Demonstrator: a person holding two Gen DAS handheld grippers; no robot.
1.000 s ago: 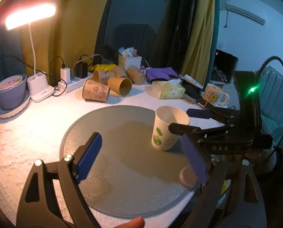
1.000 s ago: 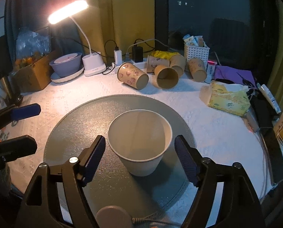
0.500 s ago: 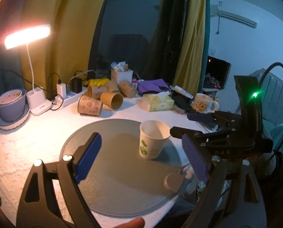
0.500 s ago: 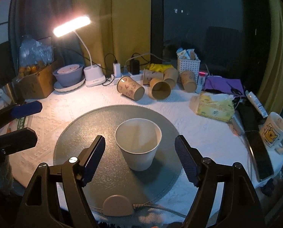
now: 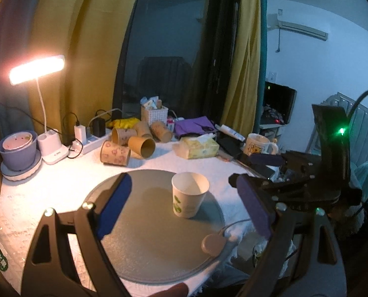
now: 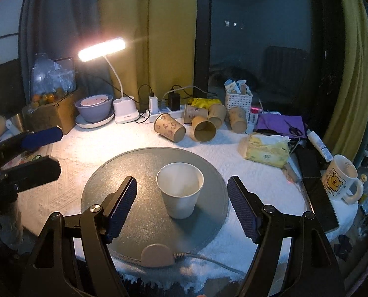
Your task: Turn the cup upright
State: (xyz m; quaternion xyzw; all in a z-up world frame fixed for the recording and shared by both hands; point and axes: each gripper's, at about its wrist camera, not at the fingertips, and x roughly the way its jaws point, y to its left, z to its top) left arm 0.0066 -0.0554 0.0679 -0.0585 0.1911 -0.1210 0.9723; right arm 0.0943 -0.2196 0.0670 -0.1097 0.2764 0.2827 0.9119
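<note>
A white paper cup (image 5: 189, 194) with a green print stands upright, mouth up, on the round grey mat (image 5: 144, 235). It also shows in the right wrist view (image 6: 179, 190) on the mat (image 6: 124, 168). My left gripper (image 5: 184, 210) is open and empty, held back from the cup. My right gripper (image 6: 181, 209) is open and empty, with the cup beyond the fingertips and apart from them. The right gripper shows in the left wrist view (image 5: 258, 170), right of the cup. The left gripper shows in the right wrist view (image 6: 38, 153) at far left.
Several brown paper cups (image 6: 169, 127) lie on their sides at the back. A lit desk lamp (image 6: 102, 49), a purple bowl (image 6: 93, 107), a power strip (image 6: 164, 113), a tissue pack (image 6: 265, 148), a white basket (image 6: 238, 99) and a cartoon mug (image 6: 341, 179) ring the mat. A round puck with a cable (image 6: 156, 255) lies at the mat's near edge.
Both grippers have drawn back from the cup, which now looks smaller and farther off. The cup stays upright on the mat. Both grippers stay open.
</note>
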